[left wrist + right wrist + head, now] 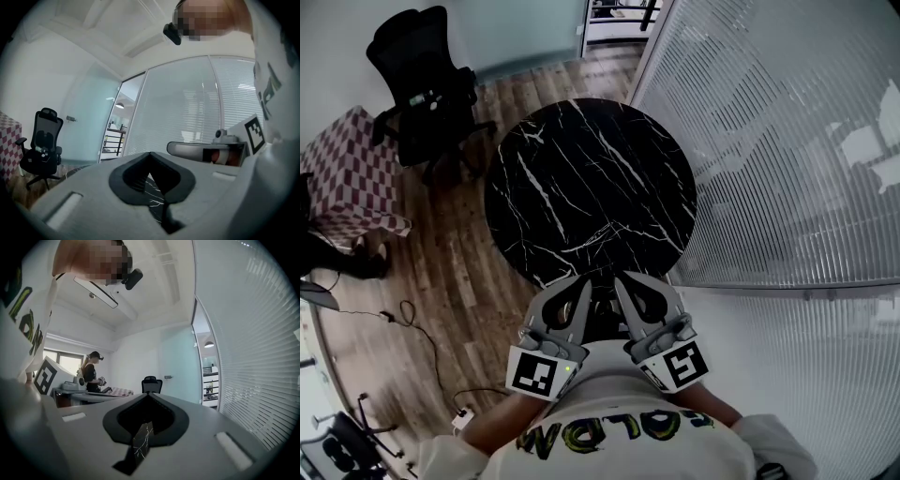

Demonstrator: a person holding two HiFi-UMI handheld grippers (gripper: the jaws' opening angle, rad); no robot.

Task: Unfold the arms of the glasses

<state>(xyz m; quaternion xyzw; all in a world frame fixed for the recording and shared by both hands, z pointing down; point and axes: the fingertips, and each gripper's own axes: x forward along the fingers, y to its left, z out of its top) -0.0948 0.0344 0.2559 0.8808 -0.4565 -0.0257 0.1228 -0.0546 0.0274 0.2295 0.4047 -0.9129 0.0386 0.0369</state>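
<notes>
Plainly, nothing of the task has begun. In the head view, the left tongs (579,286) and the right tongs (623,281) are held close against the person's chest. Their tips lean toward each other over the near rim of a round black marble desk (581,169). The desk top shows only its white veins. No glasses lie on the part that can be seen, though the near edge is hidden behind the tongs. An office chair (422,84) and a checked cloth (352,173) stand to the left on the wooden floor (450,272), and a ribbed glass wall (787,141) runs along the right.

In the left gripper view, the left tongs (150,154) are together, tips meeting, with nothing in the dark hollow behind them. Only a sliver of the desk (154,199) shows through. The right tongs (206,149) appear just beside them, and the chair (42,140) stands well apart.

In the right gripper view, the right tongs (147,395) are likewise closed and bare, with the same sliver of desk (142,441) in the gap. A second person (91,373) stands across the room, handling something too small to make out.

The glasses appear in none of the three views, so where they are cannot be told. By these pictures the task is at its very start — both arms are left to unfold. The glasses would first have to be found and brought within reach. Then one pair of tongs would likely steady the frame while the other swings each arm out.
</notes>
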